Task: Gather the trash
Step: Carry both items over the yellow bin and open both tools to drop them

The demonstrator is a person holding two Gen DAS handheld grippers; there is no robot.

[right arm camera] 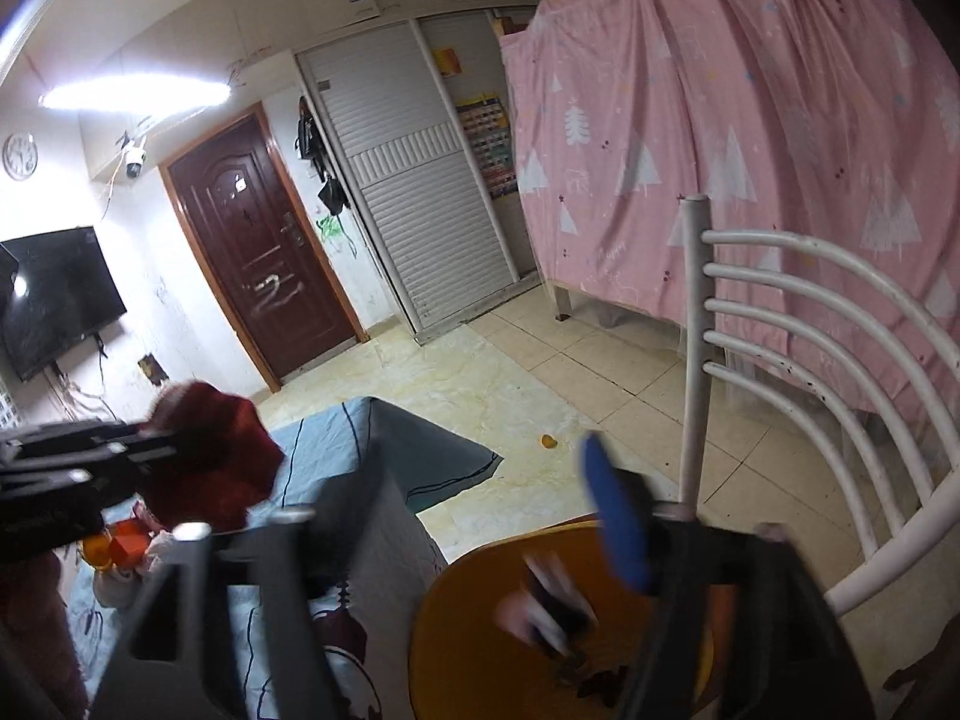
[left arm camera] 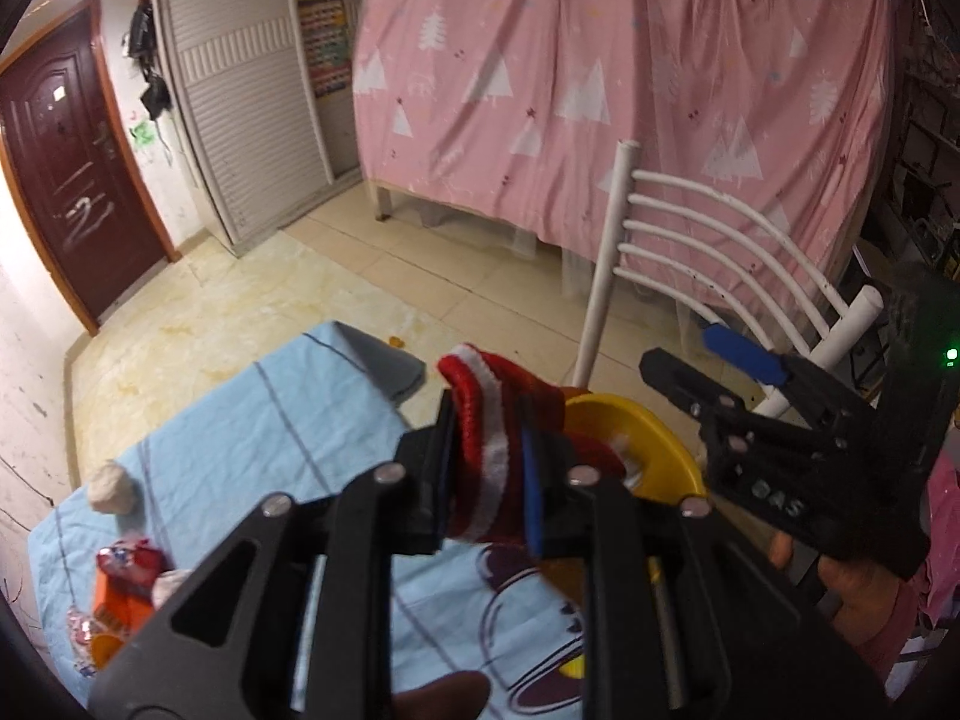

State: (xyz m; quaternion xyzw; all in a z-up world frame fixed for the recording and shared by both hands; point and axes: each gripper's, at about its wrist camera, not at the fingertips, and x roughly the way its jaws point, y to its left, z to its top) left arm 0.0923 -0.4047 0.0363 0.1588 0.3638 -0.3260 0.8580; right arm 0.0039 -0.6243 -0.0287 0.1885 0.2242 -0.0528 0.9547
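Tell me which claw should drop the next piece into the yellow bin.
Left. The left claw grips a red-and-white knit piece right beside the yellow bin. The right claw stands open and empty over the bin.

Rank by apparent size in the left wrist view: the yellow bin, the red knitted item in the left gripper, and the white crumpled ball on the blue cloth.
1. Red knitted item, though its nearness to the camera inflates it.
2. Yellow bin, partly hidden, so the top two are unsure.
3. White crumpled ball, clearly smallest.
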